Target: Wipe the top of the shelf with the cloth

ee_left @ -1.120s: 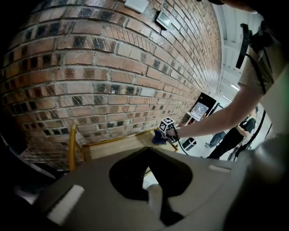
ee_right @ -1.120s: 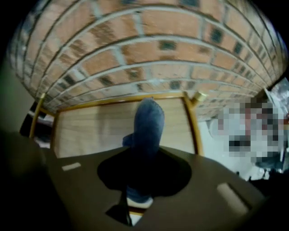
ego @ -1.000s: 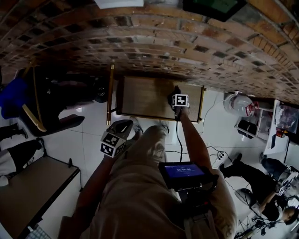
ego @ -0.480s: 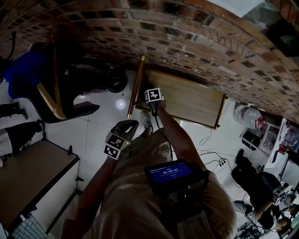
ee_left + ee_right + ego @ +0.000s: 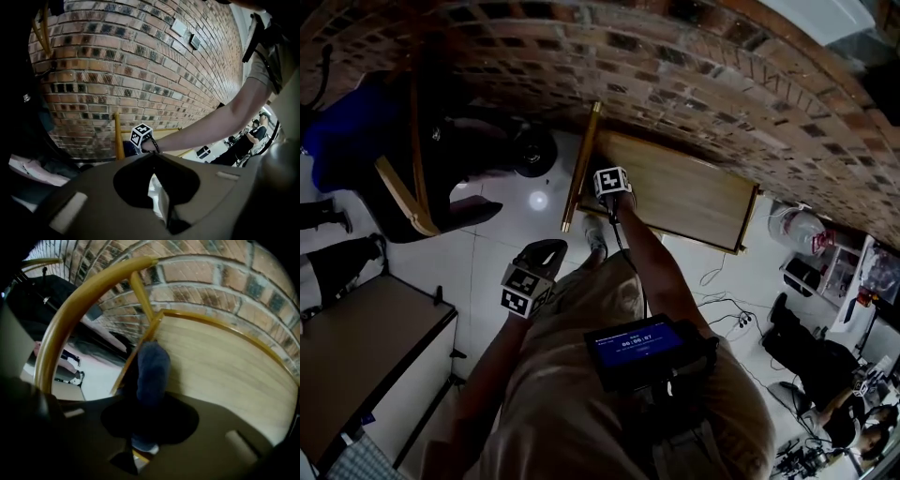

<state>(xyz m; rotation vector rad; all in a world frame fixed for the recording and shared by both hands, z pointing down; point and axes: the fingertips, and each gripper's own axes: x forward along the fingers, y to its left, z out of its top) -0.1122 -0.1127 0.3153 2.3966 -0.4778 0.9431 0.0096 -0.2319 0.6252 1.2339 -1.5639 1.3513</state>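
Well left of the shelf a dark chair is seen, and no trouble is expected from it. In front of the shelf's left end, over the floor, the left gripper is held off the work. Its jaws are brought together with nothing between them. Along the shelf's left end a yellow rail is run. Just inside it the blue cloth is pinched fast in the right gripper, and its free end appears to be laid on the top close to the left edge.

The main risk is judged to lie at that edge. If a stroke is carried further left, the cloth can be dragged off the top or caught on the rail, and it may be pulled out of the jaws. If too little pressure is applied, only the cloth's tip is drawn along and dust is left behind. If too much is applied, the jaws themselves may be scraped on the wood.

Rightward, the bare top is seen to be free of objects along its length, so ample room is offered for a long pass. At the shelf's back edge the brick wall is met, and little room is left there. Past the shelf's right end a drop to the floor is found, with a white container near it. A stroke is best stopped short of that edge.
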